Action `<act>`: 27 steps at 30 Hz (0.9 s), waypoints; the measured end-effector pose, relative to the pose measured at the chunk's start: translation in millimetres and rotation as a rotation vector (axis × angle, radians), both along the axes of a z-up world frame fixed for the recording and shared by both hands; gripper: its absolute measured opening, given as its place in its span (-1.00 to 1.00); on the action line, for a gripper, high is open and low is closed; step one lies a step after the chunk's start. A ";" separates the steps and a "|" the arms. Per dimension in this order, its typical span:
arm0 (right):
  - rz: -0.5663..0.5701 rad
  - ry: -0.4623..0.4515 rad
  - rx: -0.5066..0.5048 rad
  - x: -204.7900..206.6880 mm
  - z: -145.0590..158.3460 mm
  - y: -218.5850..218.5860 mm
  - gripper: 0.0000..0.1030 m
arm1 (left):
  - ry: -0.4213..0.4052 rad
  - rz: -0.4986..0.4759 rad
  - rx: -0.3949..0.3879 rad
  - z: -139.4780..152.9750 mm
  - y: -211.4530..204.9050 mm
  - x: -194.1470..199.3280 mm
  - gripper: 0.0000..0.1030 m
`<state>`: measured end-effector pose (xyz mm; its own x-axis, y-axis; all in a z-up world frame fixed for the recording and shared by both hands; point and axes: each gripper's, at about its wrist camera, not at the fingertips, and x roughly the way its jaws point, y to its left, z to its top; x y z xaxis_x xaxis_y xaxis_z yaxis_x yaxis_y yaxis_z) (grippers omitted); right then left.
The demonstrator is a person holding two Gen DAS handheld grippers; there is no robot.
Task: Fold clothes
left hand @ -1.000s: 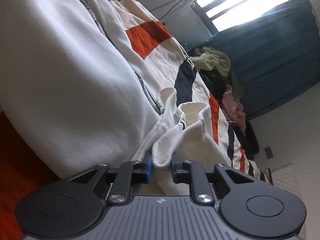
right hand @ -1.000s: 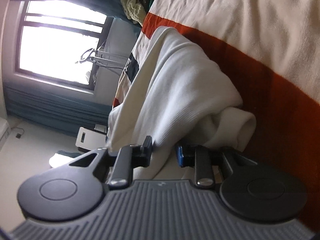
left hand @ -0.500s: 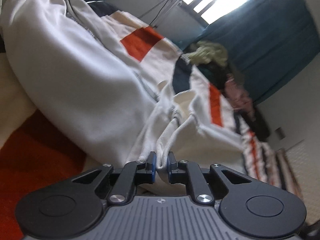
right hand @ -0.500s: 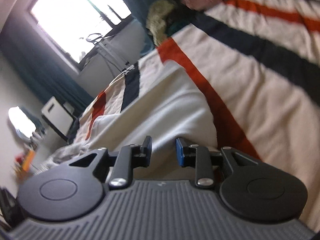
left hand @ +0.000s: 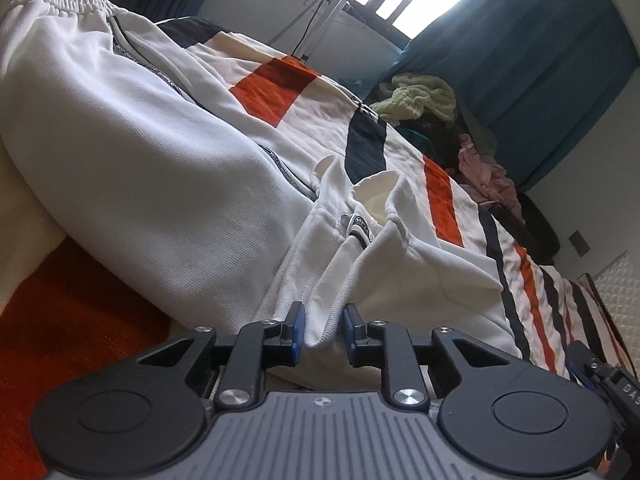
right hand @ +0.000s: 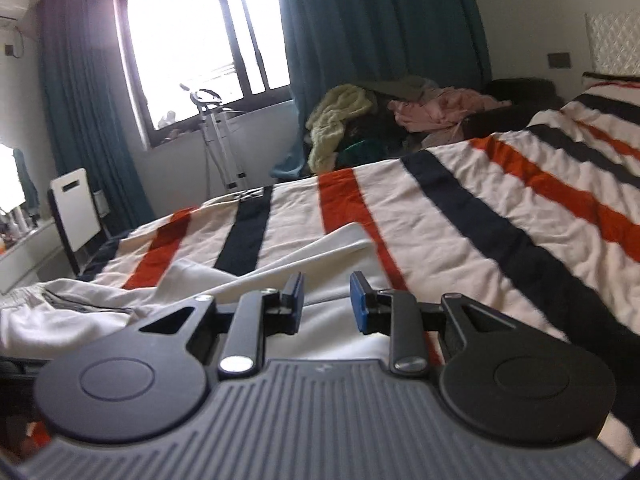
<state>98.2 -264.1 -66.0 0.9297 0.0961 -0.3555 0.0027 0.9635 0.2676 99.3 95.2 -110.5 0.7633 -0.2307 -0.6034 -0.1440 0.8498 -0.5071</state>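
Left gripper [left hand: 322, 330] jaws parted, jacket [left hand: 168, 184] hem loose between pads, no pinch. Right gripper [right hand: 326, 300] wide open, empty above jacket. You look mid-release after laying fold flat on blanket [right hand: 460, 208].

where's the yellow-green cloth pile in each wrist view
Left wrist: the yellow-green cloth lies upper right of centre, at the far edge of the striped blanket, in front of the teal curtain.
Right wrist: the same cloth is just above centre, beyond the blanket, below the curtain.
Shared landmark: the pink cloth heaped to its right in both views.
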 end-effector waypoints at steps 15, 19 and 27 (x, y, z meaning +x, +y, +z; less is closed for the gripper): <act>0.080 0.193 0.037 32.6 -40.8 8.8 -0.48 | 0.033 0.087 -0.035 20.3 32.9 -28.4 0.62; 0.088 0.219 0.055 33.8 -47.0 8.2 -0.48 | 0.062 0.162 -0.143 30.9 76.6 -36.6 0.64; 0.094 0.243 0.075 34.2 -48.0 9.7 -0.39 | 0.109 0.338 -0.252 22.2 161.7 -12.0 0.74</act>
<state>132.3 -254.4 -114.0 0.8037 0.2126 -0.5558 -0.0134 0.9402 0.3402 87.3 257.0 -88.3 0.7561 -0.1290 -0.6416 -0.4570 0.5976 -0.6588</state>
